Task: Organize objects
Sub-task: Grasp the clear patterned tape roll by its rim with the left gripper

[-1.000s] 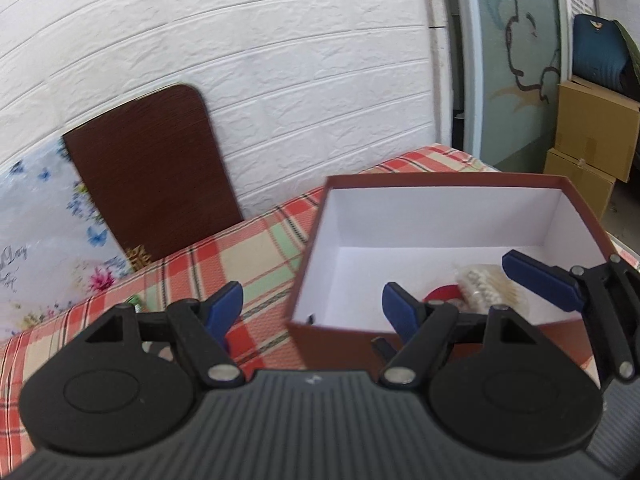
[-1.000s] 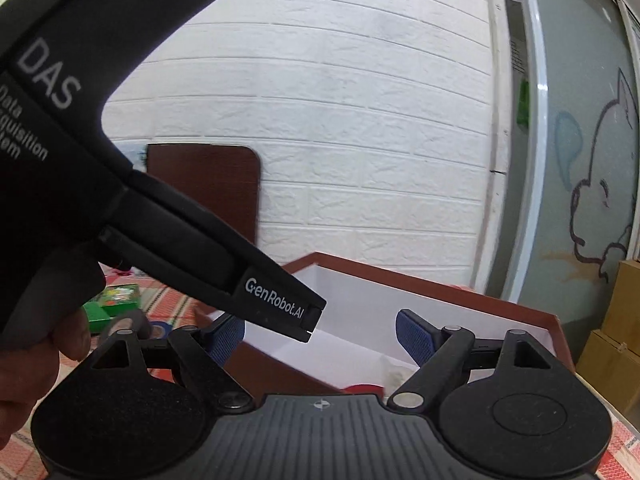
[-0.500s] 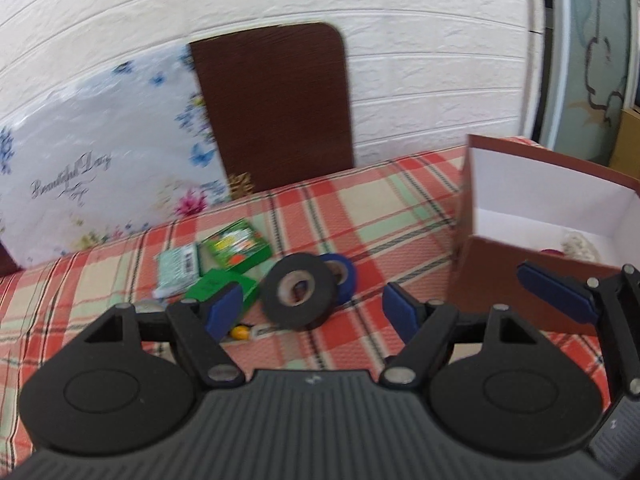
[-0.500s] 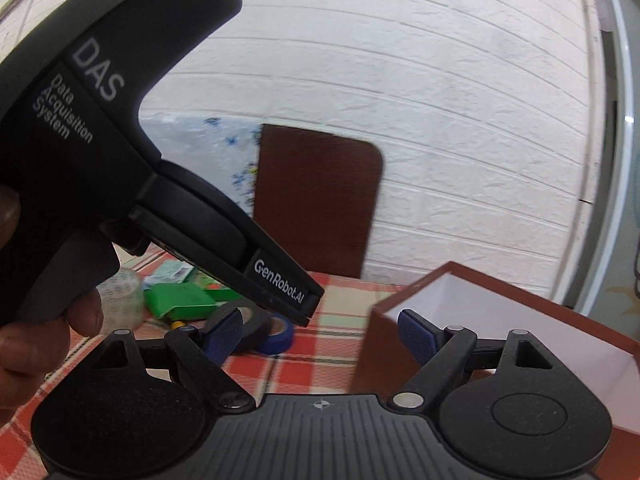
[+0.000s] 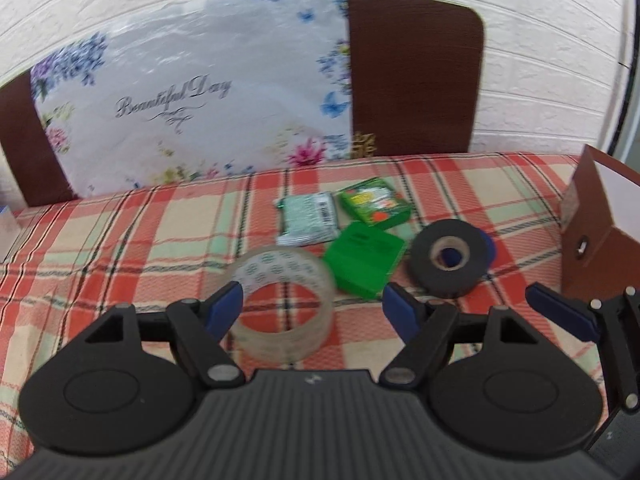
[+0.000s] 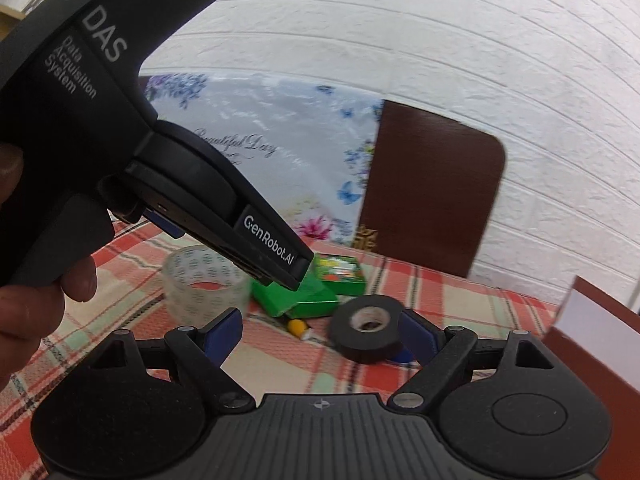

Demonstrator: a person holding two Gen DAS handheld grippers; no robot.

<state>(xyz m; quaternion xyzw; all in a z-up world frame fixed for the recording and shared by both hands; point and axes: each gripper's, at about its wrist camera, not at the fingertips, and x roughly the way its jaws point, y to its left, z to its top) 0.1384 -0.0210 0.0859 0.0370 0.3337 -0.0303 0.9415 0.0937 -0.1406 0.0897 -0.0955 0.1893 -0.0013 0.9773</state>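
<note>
My two views are evenly and brightly lit, with soft shadows; the brick wall [image 5: 540, 20] bows under fisheye distortion; the green box [image 6: 340, 274] is smeared by blur; the floral sheet [image 5: 192, 100] carries mild glare.

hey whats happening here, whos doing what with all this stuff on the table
A person holds a gripper in each hand over a plaid-covered table. Both the left gripper and the right gripper are open and hold nothing. The left one is lined up on the clear tape roll. Beyond it lie a green box, a black tape roll, a green packet and a printed green box. The brown box stands at the right edge, none of these in it.
</note>
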